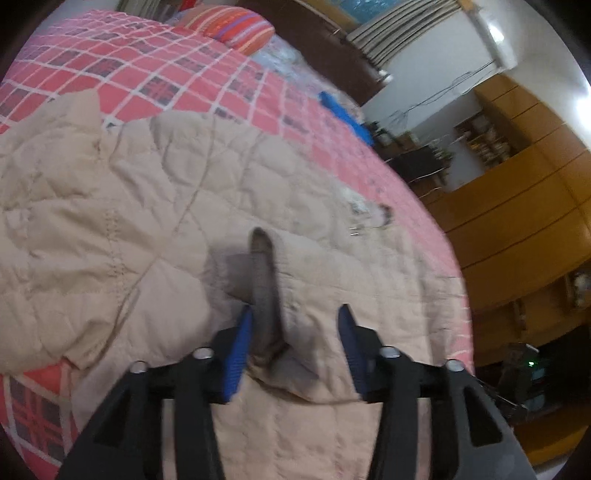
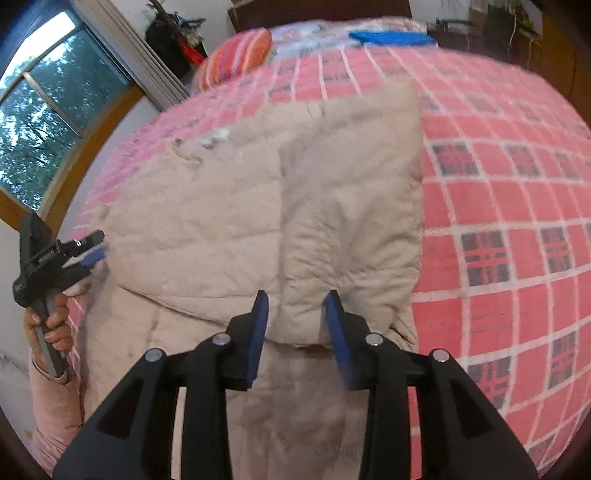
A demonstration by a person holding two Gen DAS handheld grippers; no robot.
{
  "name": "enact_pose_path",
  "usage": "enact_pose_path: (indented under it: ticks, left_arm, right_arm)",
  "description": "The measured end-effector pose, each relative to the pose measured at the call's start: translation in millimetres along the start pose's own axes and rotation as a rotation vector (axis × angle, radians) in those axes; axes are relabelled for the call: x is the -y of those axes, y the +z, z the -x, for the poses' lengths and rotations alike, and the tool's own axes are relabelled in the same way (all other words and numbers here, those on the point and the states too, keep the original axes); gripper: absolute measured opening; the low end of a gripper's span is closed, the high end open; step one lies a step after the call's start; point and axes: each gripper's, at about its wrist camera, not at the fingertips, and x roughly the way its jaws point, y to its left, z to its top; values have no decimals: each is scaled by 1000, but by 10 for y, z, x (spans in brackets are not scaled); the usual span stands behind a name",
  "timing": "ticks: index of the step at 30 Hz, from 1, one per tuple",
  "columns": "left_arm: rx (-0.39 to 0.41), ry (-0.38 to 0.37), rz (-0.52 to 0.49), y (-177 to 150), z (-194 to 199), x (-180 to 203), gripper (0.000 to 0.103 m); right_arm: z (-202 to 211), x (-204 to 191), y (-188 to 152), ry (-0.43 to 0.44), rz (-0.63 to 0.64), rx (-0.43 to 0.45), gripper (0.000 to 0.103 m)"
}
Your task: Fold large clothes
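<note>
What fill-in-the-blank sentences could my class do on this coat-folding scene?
1. The beige coat lies on a red ____ bedspread.
2. A striped ____ lies at the far end of the bed.
3. The flat item near the headboard is coloured ____.
4. The fingers of the right tool straddle a fold of the ____.

Missing words: checked; pillow; blue; coat

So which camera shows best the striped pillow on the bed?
The right wrist view: the striped pillow lies whole at the head of the bed, only a little blurred. In the left wrist view the pillow is cut by the top edge.
</note>
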Motion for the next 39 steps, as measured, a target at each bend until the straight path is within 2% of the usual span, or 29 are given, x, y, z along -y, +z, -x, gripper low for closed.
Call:
enact_pose_path:
  ticks: [3, 6, 9, 10, 11, 13, 14, 17, 18, 22, 31, 33, 35, 37, 39]
  left_arm:
    - [-25, 23, -25, -44, -38, 107, 63]
    - [-52, 100, -11, -73, -179, 108, 63]
    - [-65, 140, 15, -71, -349, 80, 60]
    - [-61, 164, 1, -70, -388, 119, 46]
    - [-63, 173, -2, -67, -422, 145, 23]
    - [-65, 100, 55, -38, -418, 120, 10]
    - [-54, 94, 63, -18, -380, 105, 9]
    - [16, 115, 35, 43, -205, 70, 8]
    - [16, 127, 27, 57, -193, 41, 8]
    - [-68, 141, 24, 39, -401, -86, 9]
    - [-78, 79, 66, 43, -331, -189, 18]
    - [-36, 84, 51, 19, -126, -144, 19]
    - [9, 90, -6, 2, 55, -10, 21]
    - [20, 65, -35, -33, 152, 137, 25]
    - [5, 38, -78, -73, 137, 336, 31]
  right_arm:
    - [149, 20, 59, 9, -8, 27, 33]
    - [173, 91, 73, -10, -32, 26, 33]
    - [78, 153, 74, -25, -52, 1, 33]
    - [10, 170, 77, -41, -60, -15, 33]
    - [-56, 161, 68, -46, -67, -25, 33]
    - [-130, 148, 69, -27, -76, -35, 33]
    - [-143, 123, 66, -20, -75, -33, 33]
    - [-176, 69, 71, 6, -60, -35, 30]
    - [-205, 72, 70, 6, -62, -45, 30]
    - [-468, 148, 74, -22, -81, -92, 29]
    - [-554, 83, 82, -62, -76, -103, 28]
    - [-447, 10, 92, -70, -80, -84, 31]
    - [-299, -151, 98, -60, -44, -45, 33]
    - [-206, -337, 102, -33, -9, -28, 33]
    - [-252, -567, 111, -14, 23, -47, 33]
